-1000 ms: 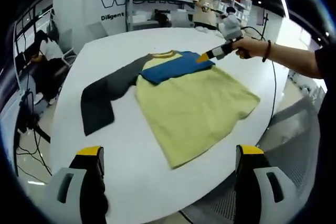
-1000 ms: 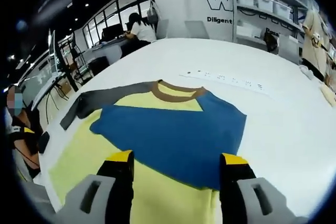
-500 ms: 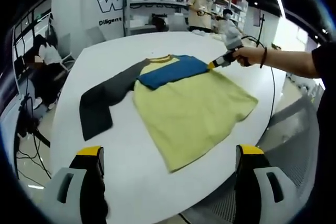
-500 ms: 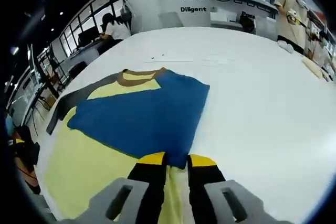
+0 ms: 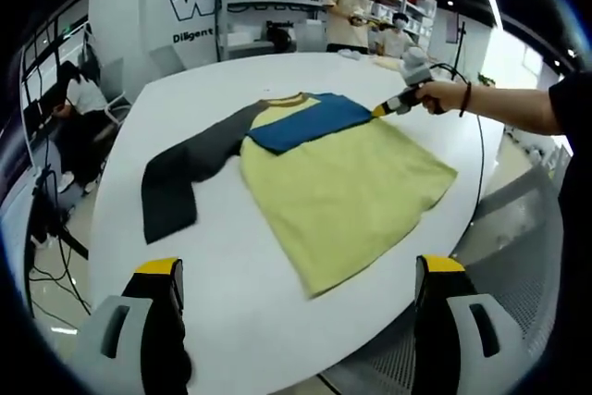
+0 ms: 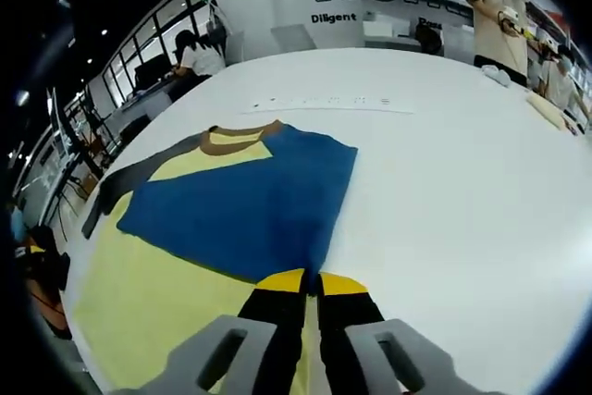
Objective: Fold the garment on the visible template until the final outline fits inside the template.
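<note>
Right claw (image 6: 310, 282) is sitting at the bottom centre of the right gripper view with its yellow tips pressed together, pinching the near edge of the blue sleeve (image 6: 250, 205), as far as I can judge. In the left gripper view that same claw (image 5: 381, 109) is showing at upper right, held out by a person's hand (image 5: 442, 96), its tip touching the corner of the sleeve.

Left claw (image 5: 296, 270) is hanging with its jaws wide apart and nothing between them, low in its view and well back from the shirt (image 5: 342, 187).

The shirt is lying flat on the white desk (image 5: 231, 293), its yellow body spreading toward the lower right of the left gripper view and its brown collar (image 5: 287, 97) at the upper centre. The blue sleeve is lying folded across the chest in a soft wedge. The grey sleeve (image 5: 180, 173) is stretching out long toward the left of that view, lying limp and flat.

So the coming move seems to turn on the grey sleeve: it is lying on the side away from the right claw, running outward from the shoulder, and the left claw looks the nearer one to it. I cannot make out any template outline on the desk.
</note>
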Demonstrator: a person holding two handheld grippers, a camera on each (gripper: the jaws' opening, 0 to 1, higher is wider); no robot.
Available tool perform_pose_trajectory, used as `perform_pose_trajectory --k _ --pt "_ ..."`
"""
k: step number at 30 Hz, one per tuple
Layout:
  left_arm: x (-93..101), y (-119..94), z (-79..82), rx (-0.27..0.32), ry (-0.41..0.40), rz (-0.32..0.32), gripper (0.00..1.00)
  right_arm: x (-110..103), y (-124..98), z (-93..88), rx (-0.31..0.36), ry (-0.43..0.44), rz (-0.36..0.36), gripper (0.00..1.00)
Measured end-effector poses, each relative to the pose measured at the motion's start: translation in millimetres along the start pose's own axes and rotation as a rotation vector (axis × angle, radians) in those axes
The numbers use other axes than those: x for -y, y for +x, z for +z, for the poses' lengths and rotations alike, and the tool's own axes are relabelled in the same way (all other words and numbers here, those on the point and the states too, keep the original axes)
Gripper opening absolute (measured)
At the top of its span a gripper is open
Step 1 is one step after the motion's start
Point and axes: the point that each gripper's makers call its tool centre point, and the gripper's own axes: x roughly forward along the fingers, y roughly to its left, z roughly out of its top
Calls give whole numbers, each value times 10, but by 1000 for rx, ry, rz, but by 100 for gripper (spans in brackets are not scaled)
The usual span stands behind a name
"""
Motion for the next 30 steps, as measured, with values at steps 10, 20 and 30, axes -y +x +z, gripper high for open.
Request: perform_pose_trajectory --k 10,20,30 --pt "-34 10 -11 -4 -1 0 99 313 -4 23 -16 -42 -67 0" --pt "-49 16 -29 -11 -6 5 99 528 -56 -10 -21 -36 -104 0" --pt "-71 18 -42 -15 -22 16 99 733 -53 -24 -24 -27 -129 0"
